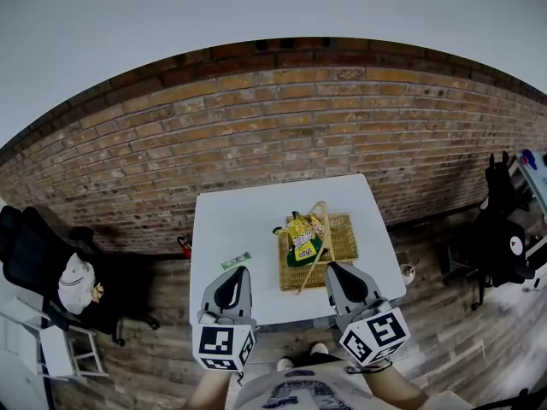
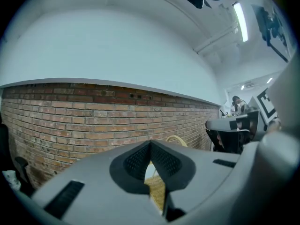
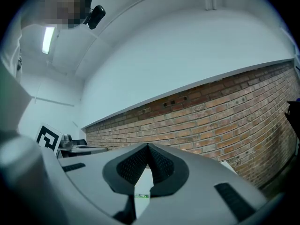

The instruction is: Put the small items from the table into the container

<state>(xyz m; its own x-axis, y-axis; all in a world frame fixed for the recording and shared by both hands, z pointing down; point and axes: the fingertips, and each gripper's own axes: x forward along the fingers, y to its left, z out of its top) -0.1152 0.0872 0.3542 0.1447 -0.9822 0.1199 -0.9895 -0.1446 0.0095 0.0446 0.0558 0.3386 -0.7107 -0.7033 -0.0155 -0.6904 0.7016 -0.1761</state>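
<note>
A wicker basket (image 1: 342, 239) with a looped handle stands on the white table (image 1: 239, 220), right of its middle. Yellow and green snack packets (image 1: 303, 237) lie in the basket. A small green packet (image 1: 236, 261) lies on the tabletop left of the basket, near the front edge. My left gripper (image 1: 237, 275) hovers over the front edge just behind that packet, jaws shut and empty. My right gripper (image 1: 333, 270) hangs at the basket's front right corner, also shut with nothing in it. In the left gripper view the left gripper (image 2: 150, 145) shows the basket (image 2: 157, 191) below its tips; the right gripper (image 3: 148, 147) shows the green packet (image 3: 142, 196).
A brick wall (image 1: 282, 126) runs behind the table. A black chair (image 1: 38, 263) with a white cap stands at the left, a small red object (image 1: 184, 244) by the table's left edge, a white cup (image 1: 408, 272) on the wooden floor at the right, and black chairs (image 1: 500, 237) farther right.
</note>
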